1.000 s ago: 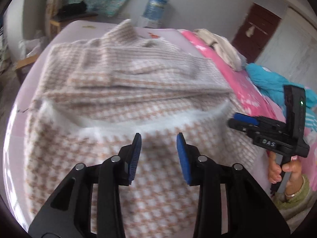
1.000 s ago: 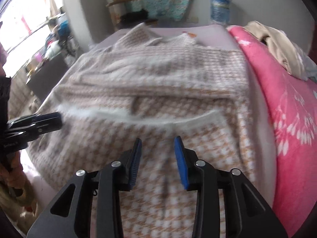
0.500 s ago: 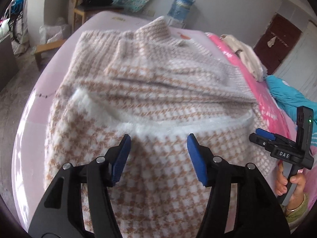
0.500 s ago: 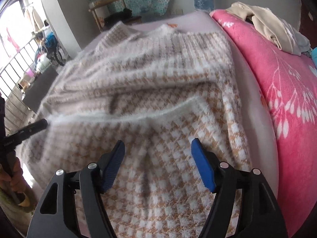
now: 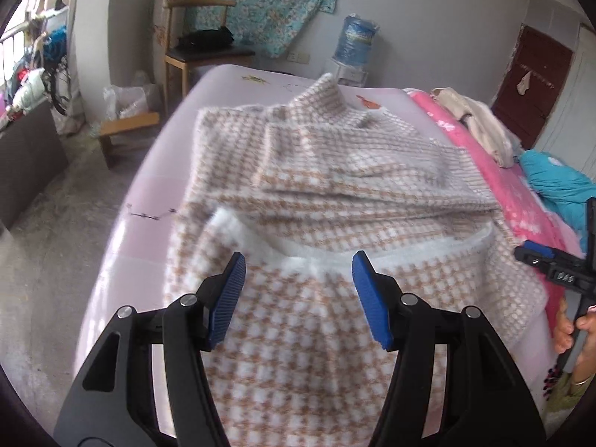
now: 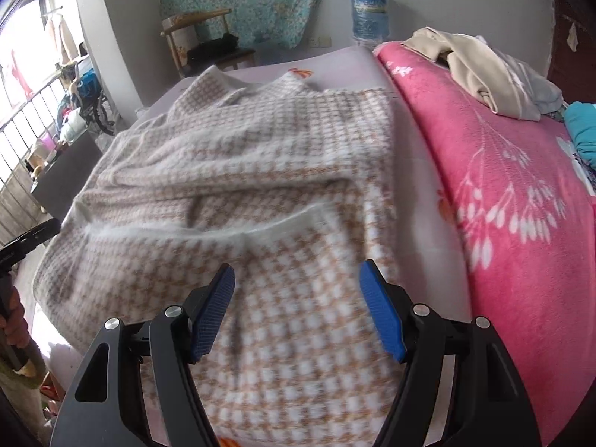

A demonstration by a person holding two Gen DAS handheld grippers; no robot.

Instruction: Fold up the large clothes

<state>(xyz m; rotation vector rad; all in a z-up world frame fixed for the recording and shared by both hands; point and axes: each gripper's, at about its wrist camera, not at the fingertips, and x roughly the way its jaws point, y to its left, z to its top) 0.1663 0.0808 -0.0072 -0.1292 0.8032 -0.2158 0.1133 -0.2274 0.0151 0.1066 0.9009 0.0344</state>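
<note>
A large fuzzy garment in a tan-and-white houndstooth check lies on the bed, its near part folded up over the rest with a white fleecy hem across the middle. My left gripper hovers open above the near fold, nothing between its blue pads. The same garment fills the right wrist view, where my right gripper also stands open over the near fold, holding nothing. At the right edge of the left view the other gripper shows in a hand.
The bed has a pale lilac sheet and a pink flowered blanket along the right. Beige clothes and a teal cloth lie on the blanket. A wooden chair and water bottle stand by the far wall.
Both grippers opened wider and drew back from the garment, which now lies released with its near part folded over. More of the room shows in both views.
</note>
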